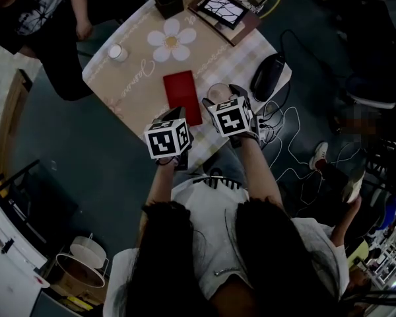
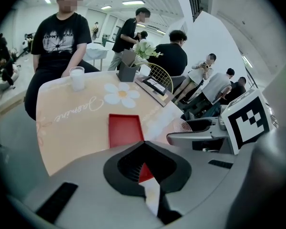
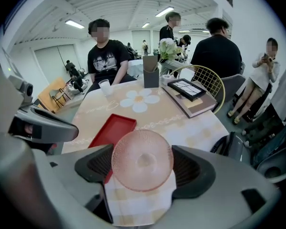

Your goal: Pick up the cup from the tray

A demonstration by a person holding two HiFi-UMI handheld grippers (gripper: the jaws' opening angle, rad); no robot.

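A pink textured glass cup [image 3: 142, 160] sits clamped between the black pads of my right gripper [image 3: 143, 168], its round bottom facing the camera. In the head view the cup [image 1: 218, 92] hangs just right of the red tray [image 1: 182, 96], over the checked near part of the table, held by the right gripper [image 1: 220, 99]. The tray [image 3: 112, 130] lies flat with nothing in it. My left gripper [image 2: 144, 144] hovers above the tray's near end [image 2: 125, 130], its tips together and nothing between them. From there the cup [image 2: 185, 126] shows at the right gripper's tip.
A white cup [image 1: 117, 51] stands at the table's far left by a seated person in black [image 1: 46, 18]. A vase with flowers [image 2: 128, 69] and a framed board on a book [image 1: 224, 8] are at the far side. A black bag [image 1: 269, 74] and cables lie right of the table.
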